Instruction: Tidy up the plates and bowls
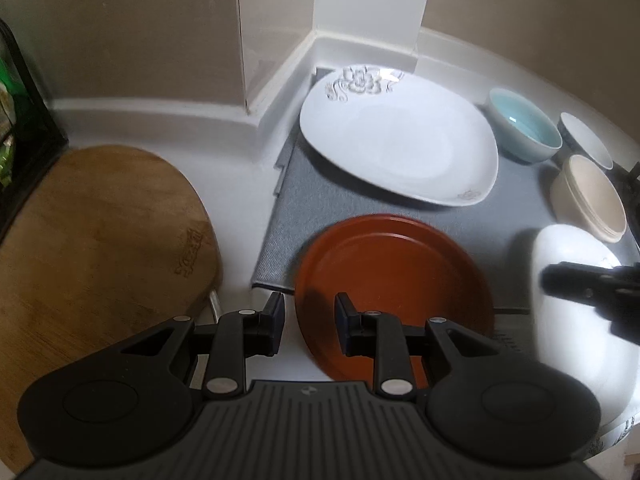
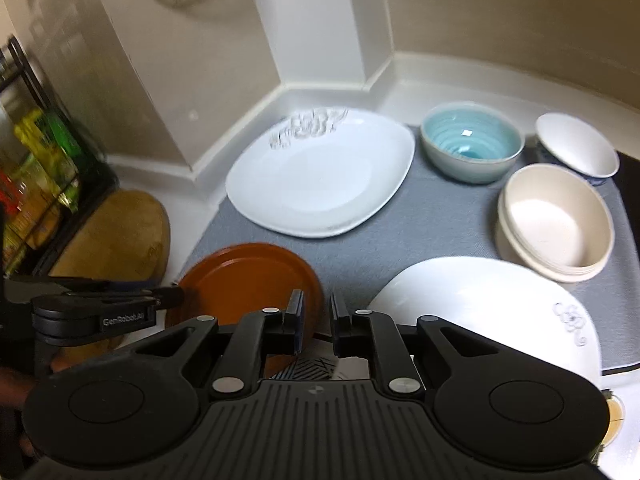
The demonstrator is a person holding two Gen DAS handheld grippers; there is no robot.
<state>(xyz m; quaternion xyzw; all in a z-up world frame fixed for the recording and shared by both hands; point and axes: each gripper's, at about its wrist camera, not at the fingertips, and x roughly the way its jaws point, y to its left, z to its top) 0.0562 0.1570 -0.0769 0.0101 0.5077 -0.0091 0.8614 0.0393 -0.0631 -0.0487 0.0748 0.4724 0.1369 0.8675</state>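
Note:
A brown round plate (image 1: pixel 394 280) (image 2: pixel 252 280) lies at the front left of a grey mat (image 1: pixel 312 200) (image 2: pixel 432 220). My left gripper (image 1: pixel 309 318) is open at its left rim, empty; it also shows in the right wrist view (image 2: pixel 168 298). A large white flowered plate (image 1: pixel 396 140) (image 2: pixel 320 176) lies behind. A second white plate (image 1: pixel 576 320) (image 2: pixel 492 312) lies front right. My right gripper (image 2: pixel 316 316) is slightly open and empty between the brown and the white plate. A light-blue bowl (image 1: pixel 524 128) (image 2: pixel 472 146), stacked cream bowls (image 1: pixel 588 196) (image 2: pixel 556 224) and a blue-white bowl (image 1: pixel 584 140) (image 2: pixel 576 148) stand at the right.
A wooden cutting board (image 1: pixel 96 248) (image 2: pixel 120 236) lies on the white counter to the left. A black rack with packets (image 1: pixel 16 120) (image 2: pixel 36 168) stands at the far left. The wall corner and a white pillar (image 1: pixel 372 0) (image 2: pixel 316 20) close the back.

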